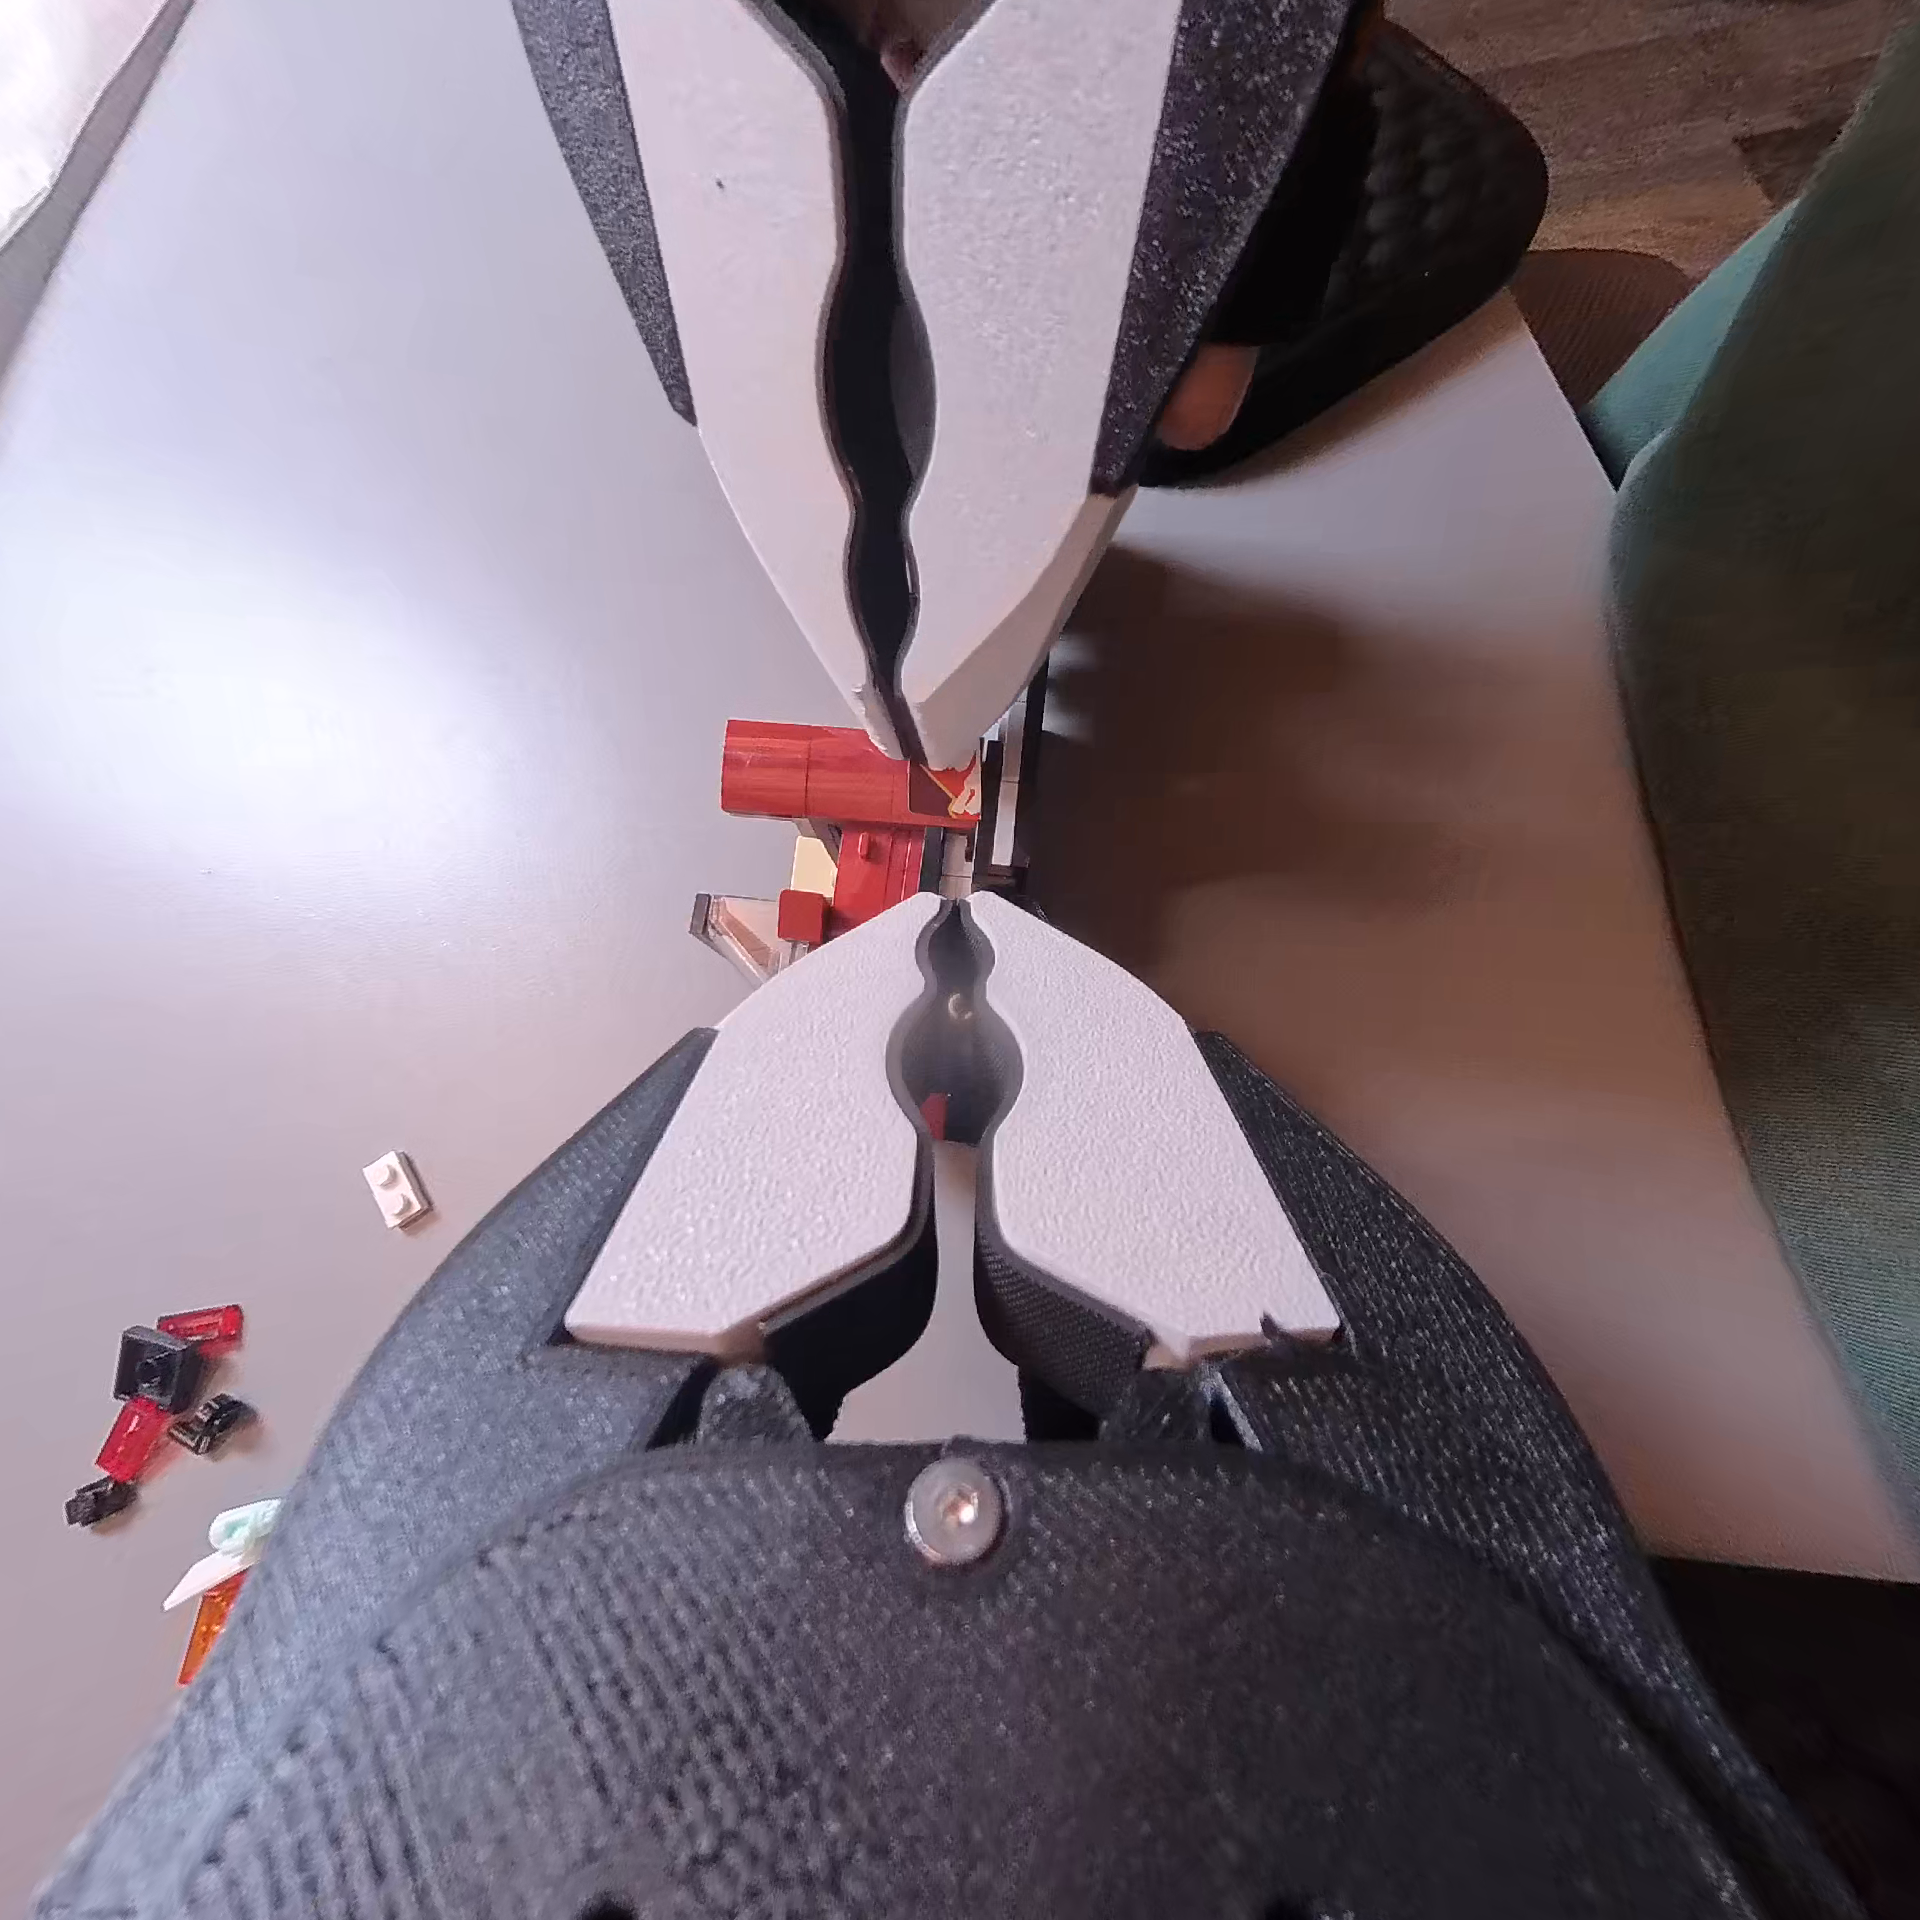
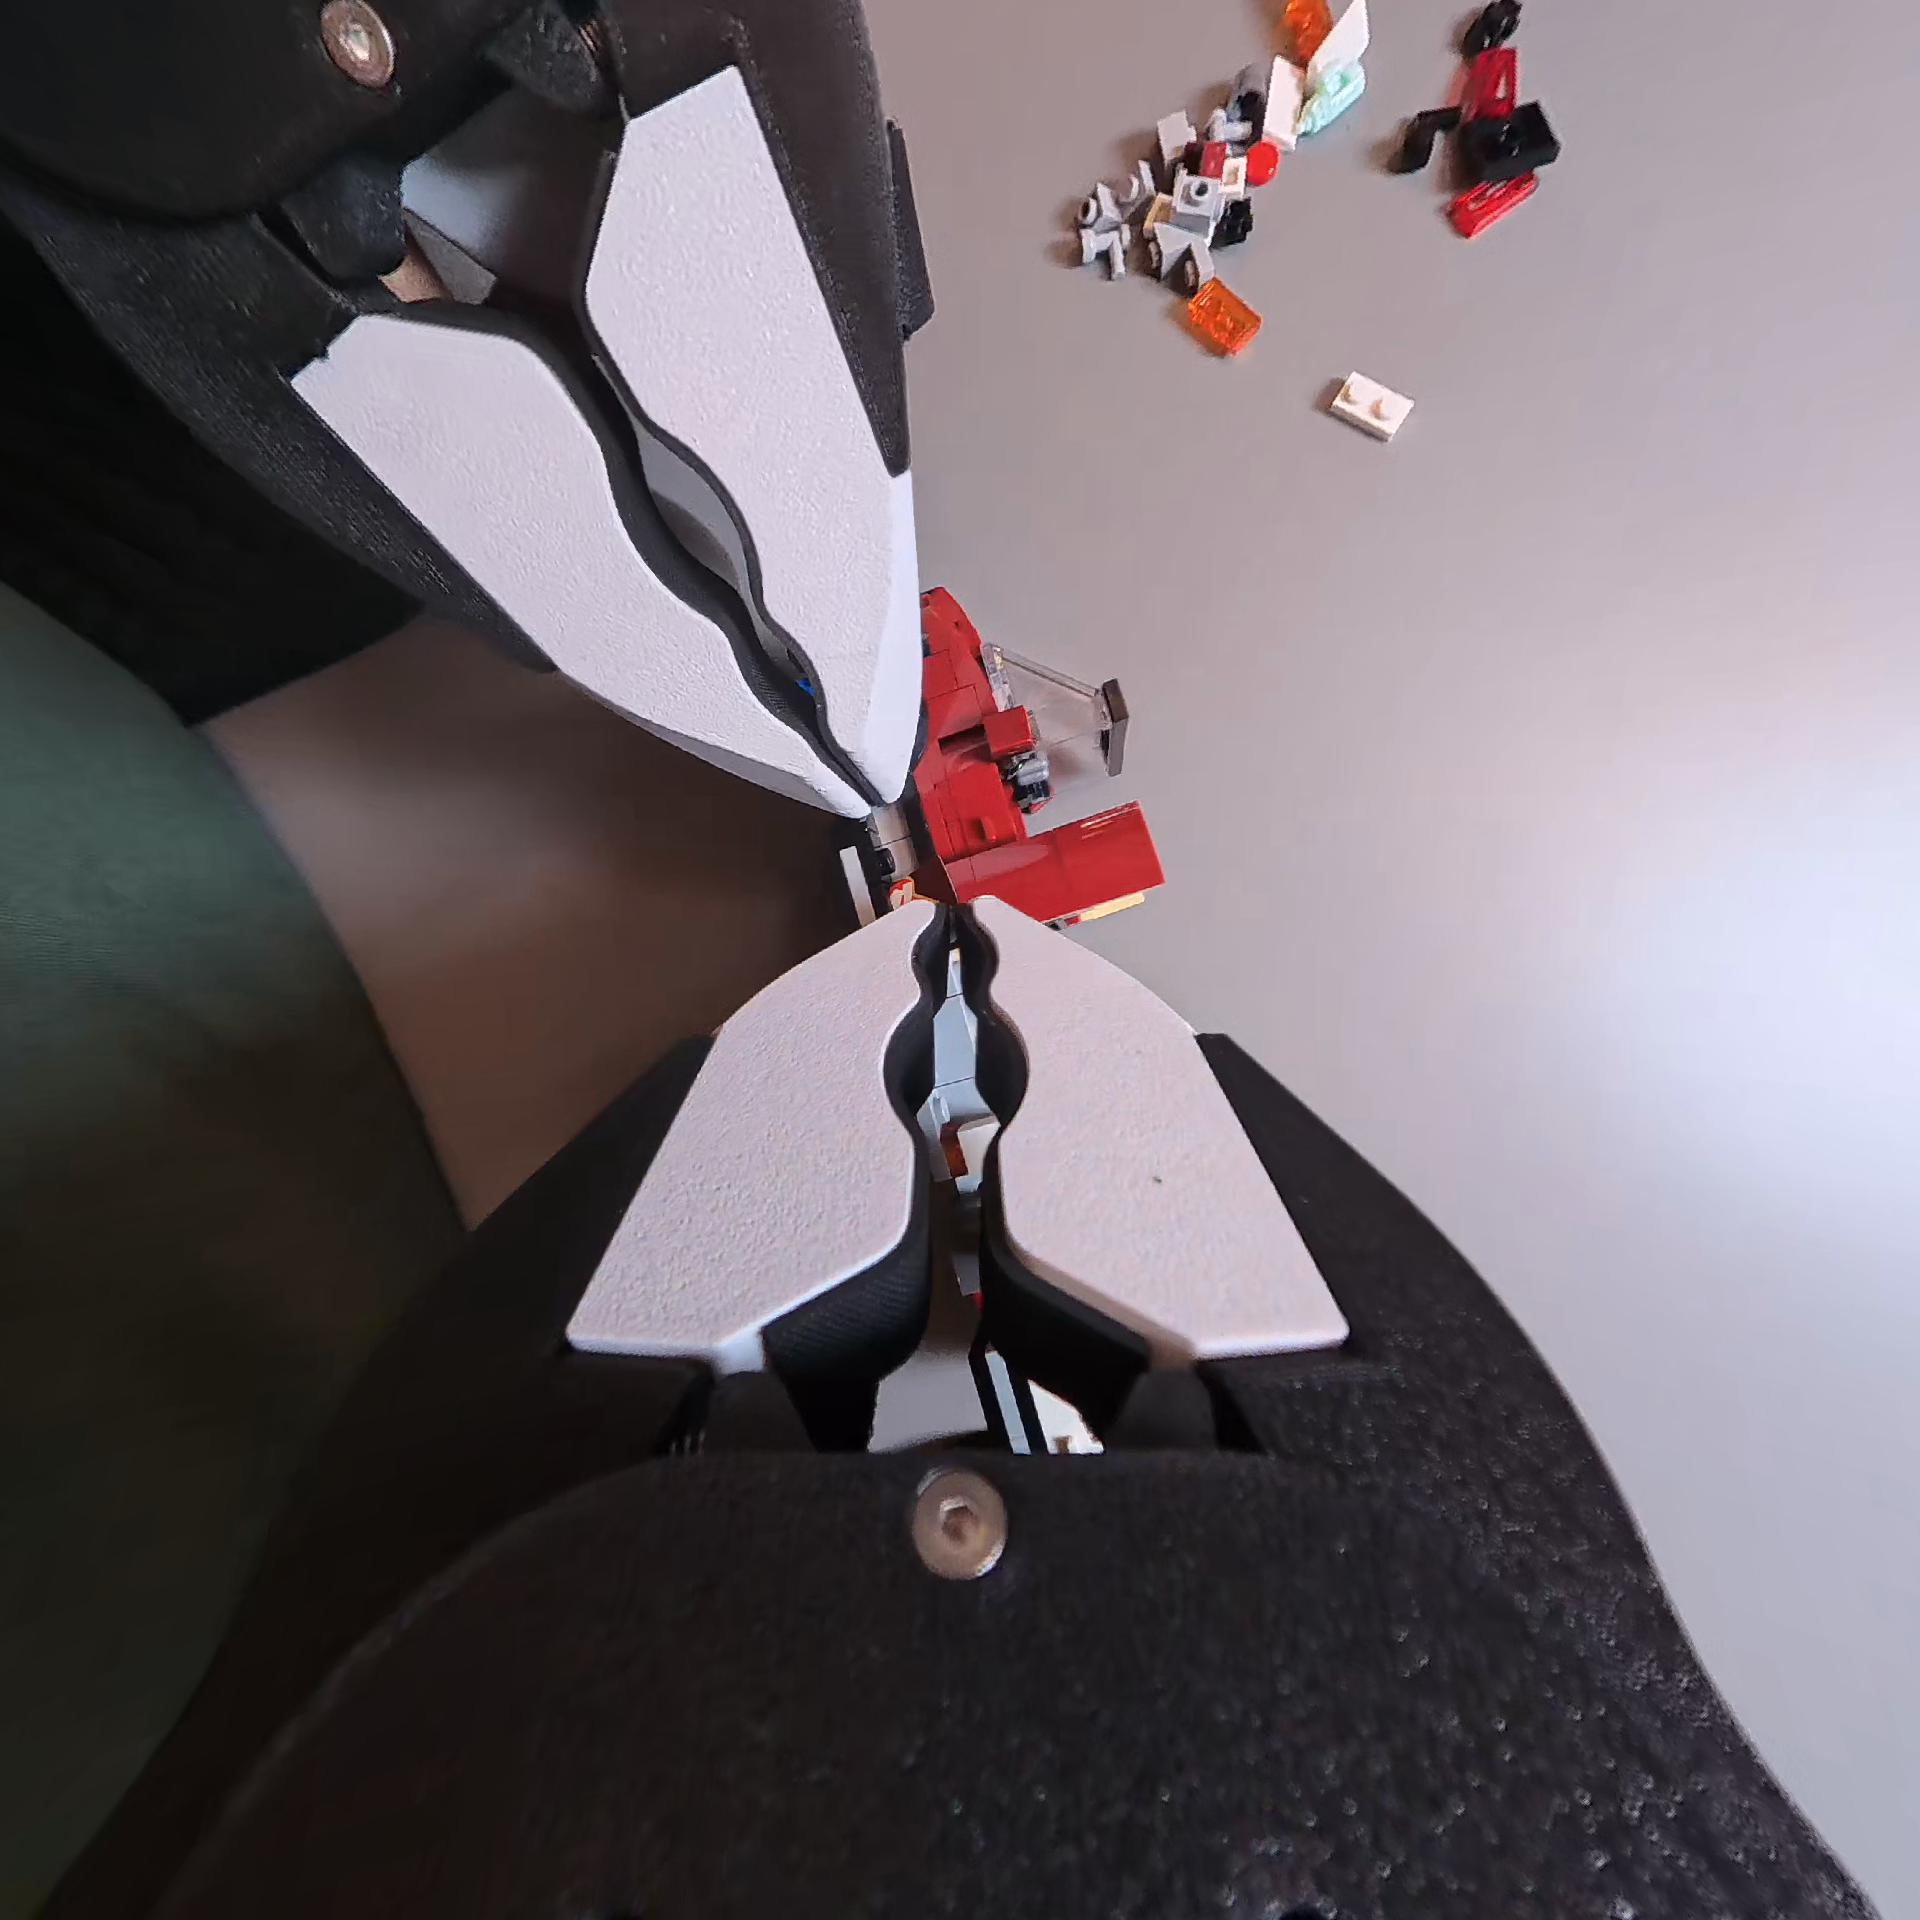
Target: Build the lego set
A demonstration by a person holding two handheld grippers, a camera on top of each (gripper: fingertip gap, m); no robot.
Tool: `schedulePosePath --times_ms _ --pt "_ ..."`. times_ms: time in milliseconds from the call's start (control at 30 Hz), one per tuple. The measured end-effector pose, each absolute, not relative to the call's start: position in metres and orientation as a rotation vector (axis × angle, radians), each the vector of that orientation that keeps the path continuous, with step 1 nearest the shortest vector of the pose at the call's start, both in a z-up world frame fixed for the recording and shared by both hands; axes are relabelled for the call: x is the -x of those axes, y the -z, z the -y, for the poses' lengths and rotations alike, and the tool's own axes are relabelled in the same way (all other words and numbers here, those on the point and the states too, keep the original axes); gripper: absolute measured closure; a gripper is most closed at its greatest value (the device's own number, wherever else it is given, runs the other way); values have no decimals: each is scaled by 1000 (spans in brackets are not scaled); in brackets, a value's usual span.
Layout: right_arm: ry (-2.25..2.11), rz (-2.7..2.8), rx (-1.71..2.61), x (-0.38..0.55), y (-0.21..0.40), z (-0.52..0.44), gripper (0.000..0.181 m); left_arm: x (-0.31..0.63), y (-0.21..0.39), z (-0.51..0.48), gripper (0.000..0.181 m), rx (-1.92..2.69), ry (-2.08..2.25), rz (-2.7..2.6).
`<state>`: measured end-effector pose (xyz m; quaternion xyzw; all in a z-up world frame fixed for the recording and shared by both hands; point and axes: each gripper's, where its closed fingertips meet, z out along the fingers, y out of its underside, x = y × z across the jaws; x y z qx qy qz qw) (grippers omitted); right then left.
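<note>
The partly built lego model (image 1: 862, 821), mostly dark red with a clear slanted windscreen piece (image 1: 743, 935) and a white-and-black edge, sits between the two claws, over the desk (image 1: 364, 623) near its edge. The left claw (image 1: 951, 906) is clenched, its white fingertips pinched together on the model's near side; in the right wrist view the model (image 2: 997, 821) shows again with the right claw (image 2: 951, 909) likewise clenched on it, tips meeting at its lower edge. Each claw appears in the other's view, coming in from the top: the right claw (image 1: 904, 743) presses on the red top of the model, the left claw (image 2: 878, 795) on its side. Well apart from the model, a small white two-stud plate (image 2: 1371, 405) lies alone on the grey desk; beyond it lies a heap of loose grey, white, orange and red pieces (image 2: 1195, 197) and a smaller cluster of red and black pieces (image 2: 1486, 145). A green fabric surface (image 1: 1787, 727) borders the desk's edge.
</note>
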<state>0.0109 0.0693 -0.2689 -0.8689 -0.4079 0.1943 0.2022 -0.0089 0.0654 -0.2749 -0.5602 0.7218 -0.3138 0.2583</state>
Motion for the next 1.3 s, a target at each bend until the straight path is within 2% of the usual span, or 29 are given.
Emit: schedulePosePath --times_ms 167,267,533,800,1300 --pt "-367 1134 2369 -16 269 -76 171 9 275 -65 181 1517 853 -1957" --pt "-473 1117 2388 -7 268 -66 173 9 275 -65 181 1517 852 -1958" --pt "-246 1145 2269 -19 252 -85 173 9 275 -65 181 1515 844 -1959" --pt "-557 1208 2256 -3 254 -79 181 9 275 -65 181 1515 840 -1958" --pt "-391 1359 2313 -1 274 -77 181 9 275 -65 181 1532 848 -1945"
